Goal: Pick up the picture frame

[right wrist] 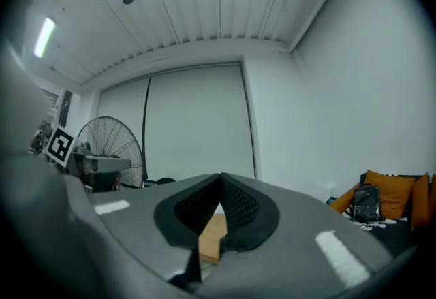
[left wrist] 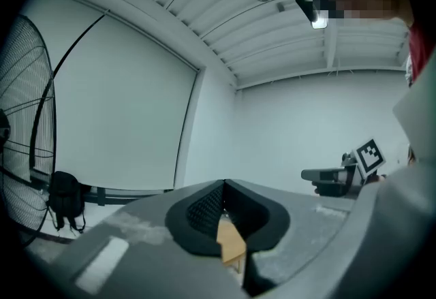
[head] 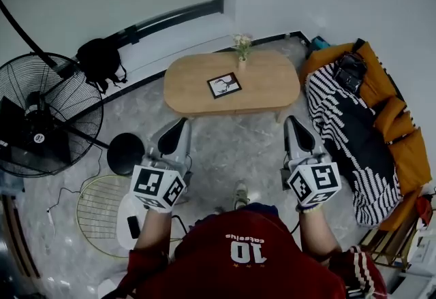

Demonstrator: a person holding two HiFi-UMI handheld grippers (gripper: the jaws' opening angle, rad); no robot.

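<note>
1. L hand-held gripper [head: 181,123]: I read it as clenched. In its own view the pads meet at the tips w/ nothing btw them.
2. R hand-held gripper [head: 291,120]: same, clenched and empty, w/ the pads together at the tips in its own view.
3. Both are held level, side by side and well apart from each other, over the grey floor [head: 231,144]. Tips point at the wood worktop [head: 187,86] and sit just short of its near edge. A sliver of wood shows through the gap under each pair of pads.
4. Marker cubes [head: 158,186] sit at the rear of each gripper, toward the person's red-sleeved arms.
5. Picture frame [head: 224,85]: lies flat near the worktop's centre, turned slightly askew. It has a dark border and a pale picture w/ a dark drawing. Nothing touches it and it is well apart from both grippers, roughly btw their two lines of aim.
6. Small vase [head: 242,59] w/ pale flowers stands near the worktop's far edge, just beyond the frame.
7. Surroundings: a big black fan [head: 41,117] at left and a black backpack [head: 101,59] by the wall. At right is an orange sofa [head: 398,134] w/ a black-and-white striped throw [head: 347,134].
</note>
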